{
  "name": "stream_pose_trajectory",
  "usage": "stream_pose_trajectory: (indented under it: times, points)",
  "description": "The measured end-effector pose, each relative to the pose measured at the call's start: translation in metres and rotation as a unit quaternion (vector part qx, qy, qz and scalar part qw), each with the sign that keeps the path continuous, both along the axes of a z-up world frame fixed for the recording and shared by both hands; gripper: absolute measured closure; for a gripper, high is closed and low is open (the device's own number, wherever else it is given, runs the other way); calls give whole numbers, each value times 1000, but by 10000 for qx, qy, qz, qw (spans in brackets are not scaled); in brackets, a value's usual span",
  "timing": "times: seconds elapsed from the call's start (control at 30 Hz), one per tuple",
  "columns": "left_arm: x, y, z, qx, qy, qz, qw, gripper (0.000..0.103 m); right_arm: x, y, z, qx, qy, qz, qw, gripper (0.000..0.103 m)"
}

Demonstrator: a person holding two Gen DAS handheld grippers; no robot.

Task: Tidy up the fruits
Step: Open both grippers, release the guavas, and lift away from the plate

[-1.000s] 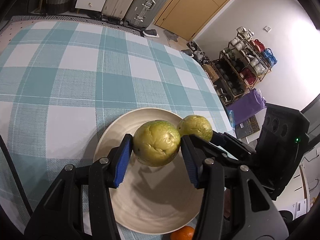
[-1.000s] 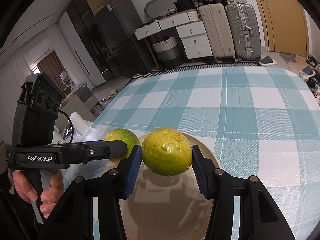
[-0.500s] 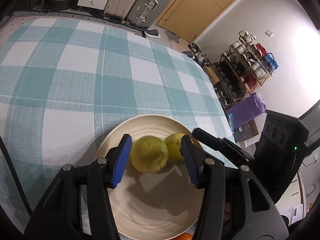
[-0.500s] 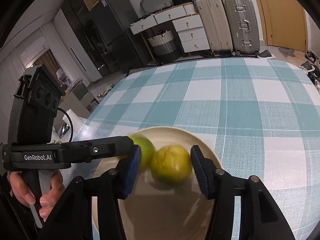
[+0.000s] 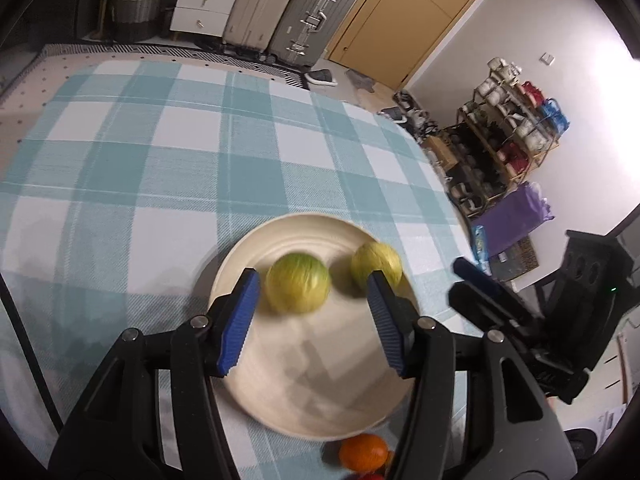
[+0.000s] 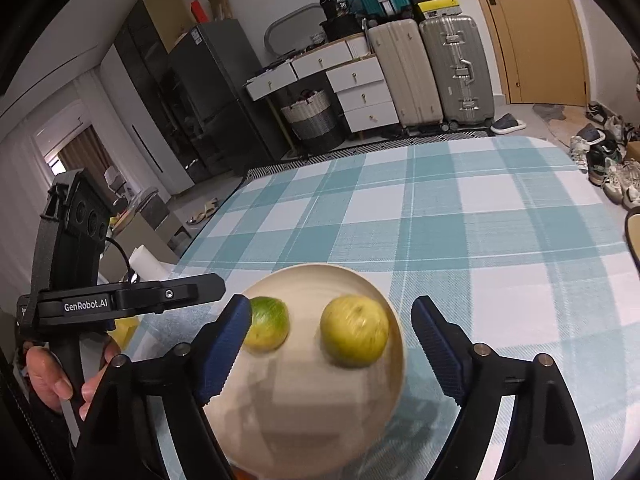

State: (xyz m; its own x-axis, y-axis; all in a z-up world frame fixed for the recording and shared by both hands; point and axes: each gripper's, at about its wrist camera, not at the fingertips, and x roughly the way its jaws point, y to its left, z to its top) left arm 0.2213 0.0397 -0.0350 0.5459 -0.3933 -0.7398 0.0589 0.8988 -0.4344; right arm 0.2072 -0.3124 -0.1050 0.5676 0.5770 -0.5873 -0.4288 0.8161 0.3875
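Two guavas (image 5: pixel 298 288) on plate (image 5: pixel 320 408), orange (image 5: pixel 363 451) beside

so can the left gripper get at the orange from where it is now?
Probably not directly. The orange lies on the cloth beside the plate's near rim, behind the open left gripper's fingertips and by its right finger. It would likely need to pull back first.

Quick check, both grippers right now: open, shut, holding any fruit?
Left gripper: open, holding nothing; a green fruit lies on the plate between its fingers.
Right gripper: open, holding nothing; the other green fruit rests on the plate.
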Motion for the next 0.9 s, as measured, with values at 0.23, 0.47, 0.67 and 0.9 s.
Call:
stream_pose_trajectory:
  times: [0.23, 0.47, 0.67, 0.9]
  points:
    - [-39, -6, 20, 468, -304, 114, 9984, 50, -30, -9, 14, 14, -191, -60, 9998, 5]
    - [-77, -12, 36, 805, -518, 224, 9952, 47, -62, -7, 26, -13, -444, 41, 9990, 1]
    - [-108, -17, 38, 983, -646, 265, 9927, 36, -84, -3, 27, -109, -481, 29, 9988, 0]
    - [-138, -21, 33, 1078, -702, 319, 9912, 23, -110, -6, 22, 77, -378, 54, 9992, 0]
